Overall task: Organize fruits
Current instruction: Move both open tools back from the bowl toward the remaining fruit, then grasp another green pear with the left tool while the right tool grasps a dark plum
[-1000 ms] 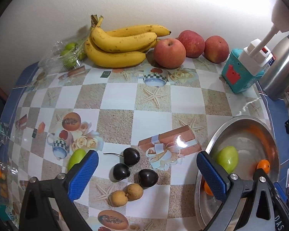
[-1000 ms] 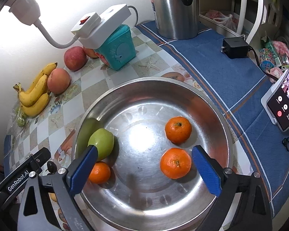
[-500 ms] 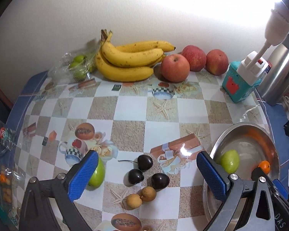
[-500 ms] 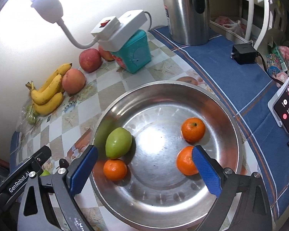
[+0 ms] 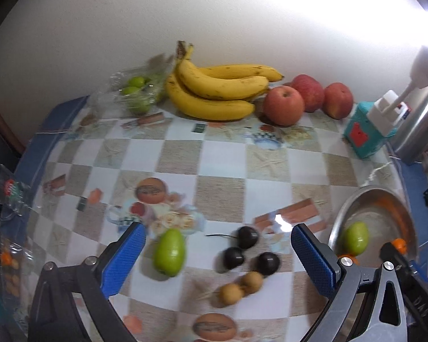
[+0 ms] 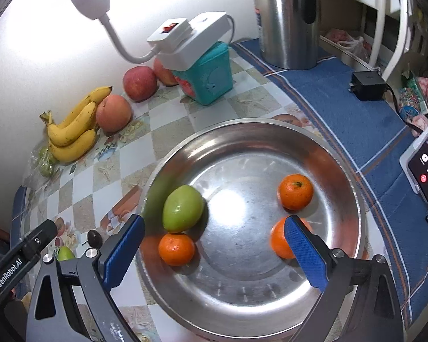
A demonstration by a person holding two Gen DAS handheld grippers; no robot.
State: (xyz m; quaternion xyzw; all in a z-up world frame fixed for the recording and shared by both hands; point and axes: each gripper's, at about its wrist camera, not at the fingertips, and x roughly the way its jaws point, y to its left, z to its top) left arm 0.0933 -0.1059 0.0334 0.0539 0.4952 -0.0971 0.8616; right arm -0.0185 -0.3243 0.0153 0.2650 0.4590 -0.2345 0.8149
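Left wrist view is showing the left gripper (image 5: pixel 216 252) hanging over the checked tablecloth (image 5: pixel 219 154) with its blue pads spread wide and nothing between them. Lying loose below it are a green mango (image 5: pixel 169 252), three dark cherries (image 5: pixel 246 249) and two small brown longans (image 5: pixel 241 285), all just beside one another and all outside the steel bowl (image 5: pixel 339 219) at the right. Over on the right wrist view, the right gripper (image 6: pixel 214 253) is hovering above that bowl, jaws just as wide and just as empty, while a second green mango (image 6: pixel 182 209) is sitting inside touching one mandarin (image 6: pixel 176 249), with two more mandarins (image 6: pixel 295 191) well apart on the far side. Bananas (image 5: pixel 219 92) and apples (image 5: pixel 284 105) are waiting against the wall, untouched. Sorting looks early, with the loose mango seeming the likely next pick. Trouble is lurking here: the mango is sitting close to the left pad, so an off-centre close could be nudging it away instead of catching it, and its smooth tapered skin may be slipping out of a light squeeze. A sweeping pad could also be scattering the cherries and longans, which would be rolling freely on that slick cloth. Dropping fruit into the bowl from height risks bruising, or knocking the mandarins about.
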